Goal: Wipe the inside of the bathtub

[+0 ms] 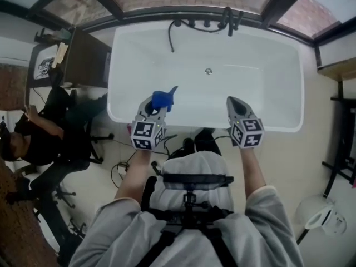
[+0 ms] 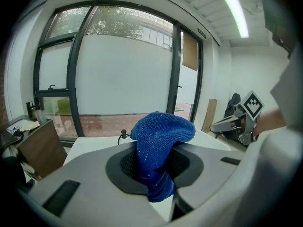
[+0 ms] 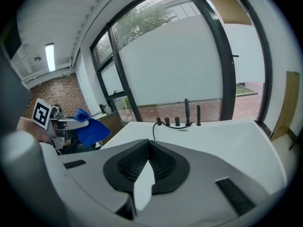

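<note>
Both are hovering mid-frame over the bathtub [image 1: 267, 54] near rim: left gripper [image 1: 156, 105] clamping a blue cloth [image 1: 163, 99], right gripper [image 1: 233, 103] jaws pressed together, empty.

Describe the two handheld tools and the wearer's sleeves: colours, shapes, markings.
The left tool and right tool are light grey, tapering to a point, with dark ribbed pads inside. Each carries a white cube with black square markers. The sleeves are light grey.

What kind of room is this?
Probably a test space or office, not a home bathroom: a white freestanding bathtub with black taps stands beside a dark brown desk and large dark-framed windows.
</note>
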`<state>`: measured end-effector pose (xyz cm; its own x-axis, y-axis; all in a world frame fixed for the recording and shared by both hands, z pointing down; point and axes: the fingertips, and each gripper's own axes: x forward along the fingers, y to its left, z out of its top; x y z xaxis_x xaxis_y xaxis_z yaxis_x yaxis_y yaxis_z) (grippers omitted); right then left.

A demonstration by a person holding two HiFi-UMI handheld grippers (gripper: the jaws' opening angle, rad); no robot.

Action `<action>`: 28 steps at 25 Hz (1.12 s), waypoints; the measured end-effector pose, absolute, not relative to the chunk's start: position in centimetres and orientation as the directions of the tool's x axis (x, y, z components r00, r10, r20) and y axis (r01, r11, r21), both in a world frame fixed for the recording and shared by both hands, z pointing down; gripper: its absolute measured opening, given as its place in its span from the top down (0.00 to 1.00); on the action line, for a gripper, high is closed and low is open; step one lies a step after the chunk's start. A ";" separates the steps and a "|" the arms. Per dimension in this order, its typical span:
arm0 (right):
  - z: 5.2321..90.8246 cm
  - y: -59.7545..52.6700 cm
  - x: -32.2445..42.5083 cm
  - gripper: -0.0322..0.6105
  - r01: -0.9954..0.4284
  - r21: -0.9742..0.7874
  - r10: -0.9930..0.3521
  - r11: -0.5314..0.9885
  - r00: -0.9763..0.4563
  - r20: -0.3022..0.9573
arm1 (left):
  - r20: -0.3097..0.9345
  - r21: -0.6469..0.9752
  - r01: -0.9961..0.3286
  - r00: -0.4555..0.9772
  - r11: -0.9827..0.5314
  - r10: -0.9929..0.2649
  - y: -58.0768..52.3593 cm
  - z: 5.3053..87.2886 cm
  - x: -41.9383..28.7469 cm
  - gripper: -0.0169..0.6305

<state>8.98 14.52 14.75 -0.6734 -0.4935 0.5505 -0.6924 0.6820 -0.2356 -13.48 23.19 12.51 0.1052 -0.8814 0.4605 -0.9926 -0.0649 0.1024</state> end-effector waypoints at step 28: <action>13.3 24.3 22.7 0.94 -0.780 -0.236 -0.559 0.580 -0.592 0.581 | 0.410 0.188 -0.981 0.114 -0.039 -0.905 36.3 11.9 -5.9 0.84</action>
<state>22.66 24.33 13.25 -0.5915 -0.5587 0.5813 -0.7798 0.5798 -0.2361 -5.88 36.32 11.86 0.1145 -0.9049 0.4099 -0.9814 -0.0391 0.1878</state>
